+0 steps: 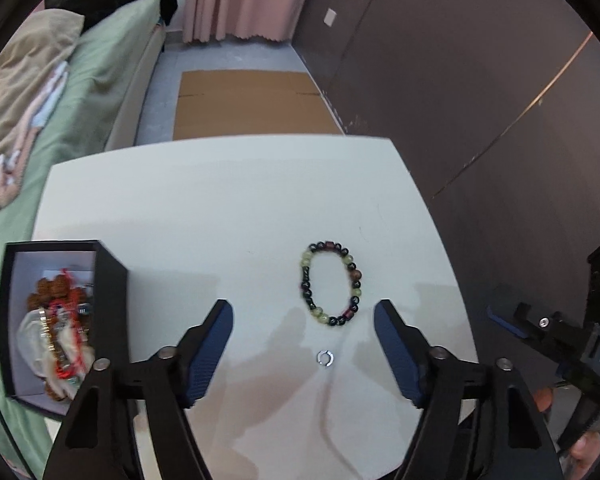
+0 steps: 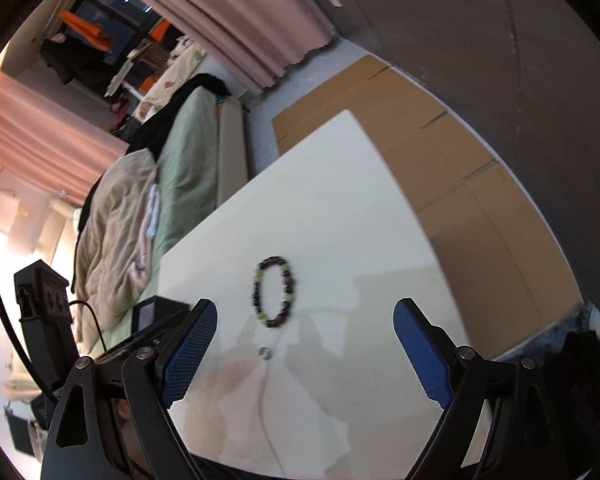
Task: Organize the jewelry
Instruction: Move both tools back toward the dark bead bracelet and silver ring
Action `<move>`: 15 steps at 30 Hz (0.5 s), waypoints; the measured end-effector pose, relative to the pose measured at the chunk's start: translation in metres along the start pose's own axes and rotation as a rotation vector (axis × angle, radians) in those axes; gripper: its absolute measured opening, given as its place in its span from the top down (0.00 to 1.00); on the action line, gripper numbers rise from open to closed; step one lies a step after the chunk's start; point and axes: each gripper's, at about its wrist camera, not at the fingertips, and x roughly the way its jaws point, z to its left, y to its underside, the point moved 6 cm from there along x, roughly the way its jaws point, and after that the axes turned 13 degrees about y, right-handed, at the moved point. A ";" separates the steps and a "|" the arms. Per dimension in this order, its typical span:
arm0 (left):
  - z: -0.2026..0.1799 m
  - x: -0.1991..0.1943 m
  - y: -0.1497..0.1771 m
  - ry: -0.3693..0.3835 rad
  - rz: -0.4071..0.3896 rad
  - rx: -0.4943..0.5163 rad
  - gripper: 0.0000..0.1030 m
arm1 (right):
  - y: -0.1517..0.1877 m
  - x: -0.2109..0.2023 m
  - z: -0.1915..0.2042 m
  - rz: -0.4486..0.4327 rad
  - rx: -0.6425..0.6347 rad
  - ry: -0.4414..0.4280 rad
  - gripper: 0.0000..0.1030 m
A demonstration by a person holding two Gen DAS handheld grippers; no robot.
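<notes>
Two loose pieces ahead of the spread-jawed, empty left gripper (image 1: 303,322): beaded bracelet (image 1: 331,285) just beyond the tips, slightly right of centre, long axis running away from the claw; small silver ring (image 1: 325,359) nearer, between the fingers, on the white table (image 1: 220,200). Black box (image 1: 56,320) of stowed jewelry off to the left; right gripper (image 2: 305,322) likewise released, bracelet (image 2: 274,292) ahead and left of centre; neither clearly nearer.

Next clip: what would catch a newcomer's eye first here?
The beaded bracelet, dark and pale green, lies flat mid-table, with a small silver ring just nearer the camera. At the table's left edge sits an open black box already heaped with jewelry. Both grippers, left and right, are open and empty.
</notes>
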 end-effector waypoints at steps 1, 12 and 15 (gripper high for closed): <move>-0.001 0.006 0.001 0.000 0.009 0.006 0.34 | 0.001 0.001 -0.002 0.003 0.012 0.001 0.12; 0.007 0.060 0.007 -0.122 0.105 0.034 0.56 | 0.004 0.007 -0.013 -0.009 0.061 0.096 0.12; 0.000 0.063 0.008 -0.163 0.091 0.087 0.58 | 0.003 0.008 -0.014 -0.006 0.069 0.103 0.12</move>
